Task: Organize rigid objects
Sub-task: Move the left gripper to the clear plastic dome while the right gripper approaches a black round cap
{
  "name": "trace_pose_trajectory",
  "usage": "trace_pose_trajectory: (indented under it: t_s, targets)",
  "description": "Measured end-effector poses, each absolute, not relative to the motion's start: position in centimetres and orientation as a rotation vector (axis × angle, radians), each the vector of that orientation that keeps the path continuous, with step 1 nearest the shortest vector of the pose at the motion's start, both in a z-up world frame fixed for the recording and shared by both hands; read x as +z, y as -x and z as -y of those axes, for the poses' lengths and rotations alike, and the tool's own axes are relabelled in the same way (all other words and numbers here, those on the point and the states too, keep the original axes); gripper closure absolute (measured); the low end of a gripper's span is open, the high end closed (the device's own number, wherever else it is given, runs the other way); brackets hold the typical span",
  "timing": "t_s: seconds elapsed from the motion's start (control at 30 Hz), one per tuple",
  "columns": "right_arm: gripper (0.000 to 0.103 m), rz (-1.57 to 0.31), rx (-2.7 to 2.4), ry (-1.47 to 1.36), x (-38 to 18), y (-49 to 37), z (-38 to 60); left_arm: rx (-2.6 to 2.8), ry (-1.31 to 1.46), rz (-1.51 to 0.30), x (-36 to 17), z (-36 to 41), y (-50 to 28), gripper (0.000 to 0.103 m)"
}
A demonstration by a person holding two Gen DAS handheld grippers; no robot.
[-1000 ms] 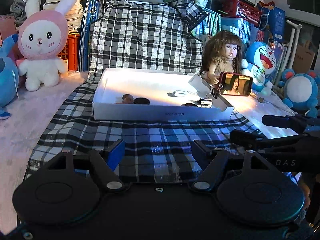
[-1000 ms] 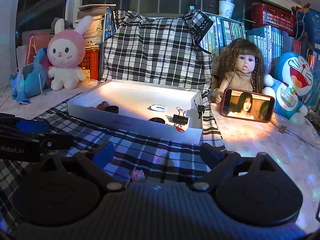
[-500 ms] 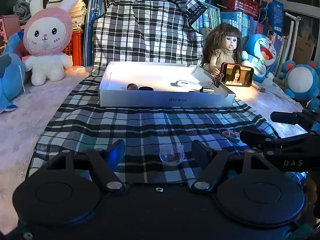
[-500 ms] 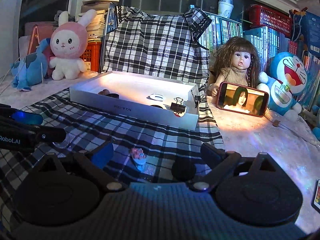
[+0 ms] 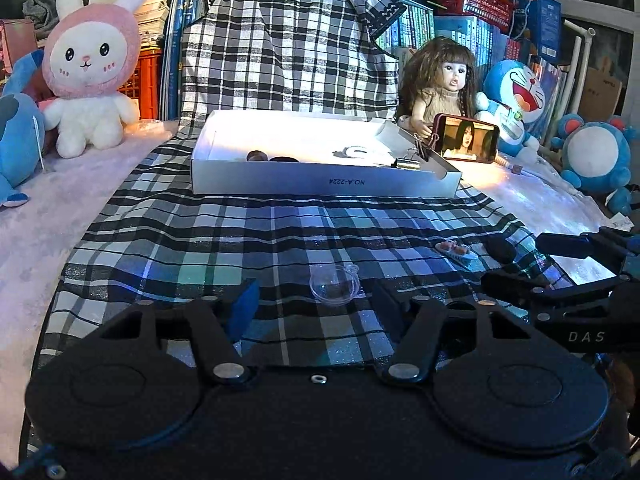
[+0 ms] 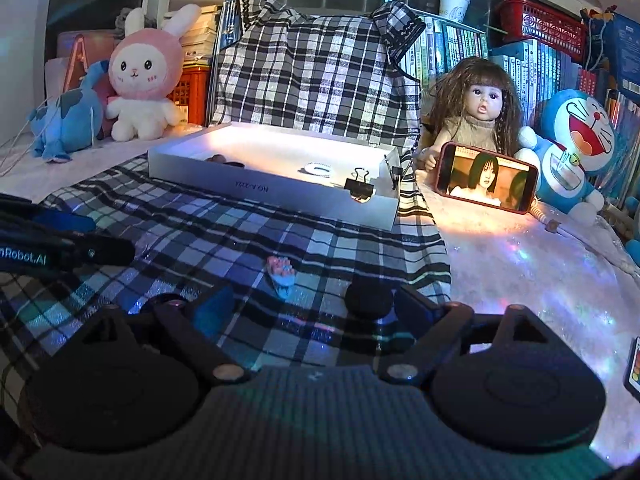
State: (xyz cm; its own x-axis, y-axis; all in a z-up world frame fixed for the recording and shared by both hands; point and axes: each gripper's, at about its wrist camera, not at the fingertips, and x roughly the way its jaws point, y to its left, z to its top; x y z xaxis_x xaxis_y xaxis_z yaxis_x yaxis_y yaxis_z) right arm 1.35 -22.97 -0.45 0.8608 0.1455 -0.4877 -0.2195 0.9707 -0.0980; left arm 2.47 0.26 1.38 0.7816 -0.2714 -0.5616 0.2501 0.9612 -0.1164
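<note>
A: Where does the left gripper [image 5: 314, 300] stand?
B: Low over the plaid cloth [image 5: 248, 232], its jaws apart and just now narrowing. A small clear plastic dish [image 5: 334, 284] lies on the cloth between the tips. The pads are not pressing on it.

A: And the right gripper [image 6: 308, 304]?
B: Also low over the cloth, jaws spread wide, though they have just been closing a little. A round black disc [image 6: 368, 300] lies just beside the right-hand finger, touching or nearly so; I cannot tell which. A small pink-and-white hair clip [image 6: 282, 274] lies a bit ahead, between the two fingers' lines. Nothing is gripped.

A: Where do the sorted things sit?
B: In the shallow white box [image 5: 320, 178] farther back on the cloth. It holds a black binder clip [image 6: 360, 188] at the near right corner, a white ring-shaped piece [image 6: 318, 170], and two dark rounded items [image 5: 272, 157] toward the left.

A: Anything around it?
B: A doll [image 6: 478, 112] sits right of the box with a phone [image 6: 486, 178] propped before it, screen lit. A pink-hooded bunny plush [image 5: 90, 76] stands at the left, a blue cat plush [image 6: 572, 148] at the right, books behind.
</note>
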Motion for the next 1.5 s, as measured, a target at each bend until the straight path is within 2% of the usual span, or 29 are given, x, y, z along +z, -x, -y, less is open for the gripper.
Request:
trace_pose_trajectory:
  t_s: [0.23,1.2,1.37,1.43,1.5]
  targets:
    - [0.023,-0.507,0.171,0.145,-0.6,-1.4,23.5,-0.302,0.015,-0.609,1.2,0.4,-2.4,0.059]
    - [0.029,-0.575,0.065,0.102,-1.7,-4.3,24.6,-0.250,0.017,-0.607,0.0,1.0,-3.6,0.060]
    - [0.030,-0.581,0.071,0.093,-1.7,-4.4,24.7,-0.249,0.020,-0.605,0.0,1.1,-3.6,0.067]
    - [0.033,-0.584,0.071,0.083,-1.6,-4.5,24.8,-0.241,0.028,-0.603,0.1,1.0,-3.7,0.073]
    - [0.038,-0.587,0.069,0.079,-1.5,-4.7,24.8,-0.234,0.036,-0.606,0.1,0.9,-4.0,0.075]
